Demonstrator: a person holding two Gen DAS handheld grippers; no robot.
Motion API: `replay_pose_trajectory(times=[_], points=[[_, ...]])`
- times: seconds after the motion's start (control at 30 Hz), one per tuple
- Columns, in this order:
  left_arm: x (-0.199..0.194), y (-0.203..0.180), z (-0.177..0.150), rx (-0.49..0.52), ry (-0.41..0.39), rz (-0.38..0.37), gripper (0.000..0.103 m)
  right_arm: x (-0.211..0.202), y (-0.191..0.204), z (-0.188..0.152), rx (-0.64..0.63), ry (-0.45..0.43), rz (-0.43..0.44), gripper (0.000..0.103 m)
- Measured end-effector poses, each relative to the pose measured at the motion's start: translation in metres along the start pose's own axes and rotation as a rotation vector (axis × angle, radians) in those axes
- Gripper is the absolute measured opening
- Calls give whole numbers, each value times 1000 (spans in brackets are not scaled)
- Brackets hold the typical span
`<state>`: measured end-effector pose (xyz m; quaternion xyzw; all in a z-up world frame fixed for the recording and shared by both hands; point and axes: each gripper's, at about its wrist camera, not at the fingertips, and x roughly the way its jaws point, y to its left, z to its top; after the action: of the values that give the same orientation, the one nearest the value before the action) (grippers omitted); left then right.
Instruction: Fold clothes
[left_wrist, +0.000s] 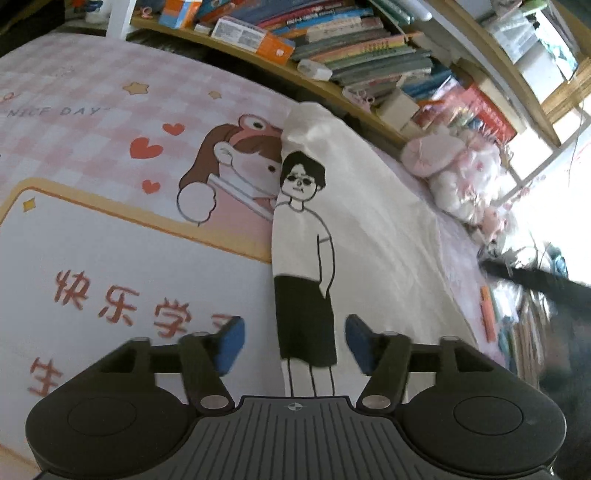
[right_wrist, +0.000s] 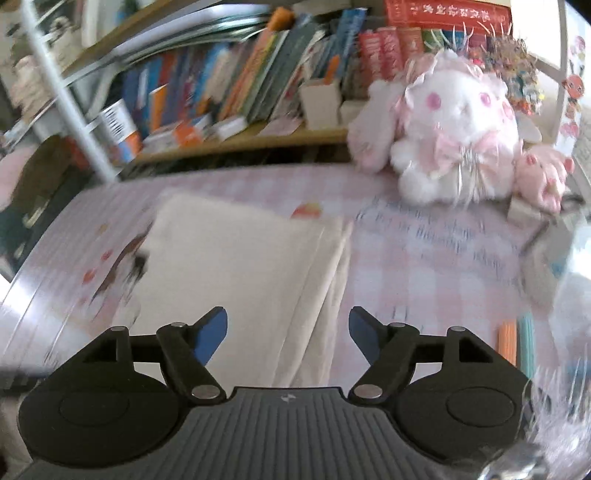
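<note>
A white T-shirt (left_wrist: 373, 221) printed with a cartoon figure in black shorts lies folded into a long strip on the pink checked bed cover (left_wrist: 92, 122). My left gripper (left_wrist: 295, 343) hovers over its near end, jaws open, blue pads on either side of the printed shorts and clear of the cloth. In the right wrist view the same shirt (right_wrist: 236, 266) shows its plain side, with stacked folded edges at its right. My right gripper (right_wrist: 288, 338) is open above that near edge with nothing between its fingers.
A low wooden shelf packed with books (left_wrist: 354, 48) runs along the far side of the bed. A white and pink plush toy (right_wrist: 458, 144) sits at the bed's far right. Orange and teal pens (right_wrist: 517, 343) lie near the right edge. A dark blurred shape (left_wrist: 554, 288) shows at the right.
</note>
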<state>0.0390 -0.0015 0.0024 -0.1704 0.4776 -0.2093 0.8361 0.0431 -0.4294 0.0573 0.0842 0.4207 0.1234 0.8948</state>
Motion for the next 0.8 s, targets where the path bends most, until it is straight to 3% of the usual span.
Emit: replay_pose_trajectory(times=[0.13,0.4,0.47,0.5,0.53,0.57,0.6,0.63,0.67,0.8], points=[[14,-4,2,25,14,8,63,-25,12,-40,1,47,-24,74],[25,-6,1,10,-2,4,59,-15,12,-81,53,136,-102,68],[27,-9,0,6,-1,-5,59,-10,9,-85,80,155,-85,43],[28,-10,0,7,2,-13,59,-8,8,-87,99,162,-63,37],[30,-12,-1,11,7,-16,53,-6,7,-88,121,166,-39,27],[31,-14,-2,15,12,-18,51,-5,7,-88,136,165,-27,26],[33,-16,-3,20,17,-20,42,-4,9,-89,134,160,-32,26],[34,-17,-3,20,27,-22,21,-4,12,-89,122,160,-35,24],[34,-18,-3,23,29,-21,11,-4,14,-89,117,160,-35,22],[22,-24,-4,57,-8,-10,7,-3,16,-87,107,169,-28,19]])
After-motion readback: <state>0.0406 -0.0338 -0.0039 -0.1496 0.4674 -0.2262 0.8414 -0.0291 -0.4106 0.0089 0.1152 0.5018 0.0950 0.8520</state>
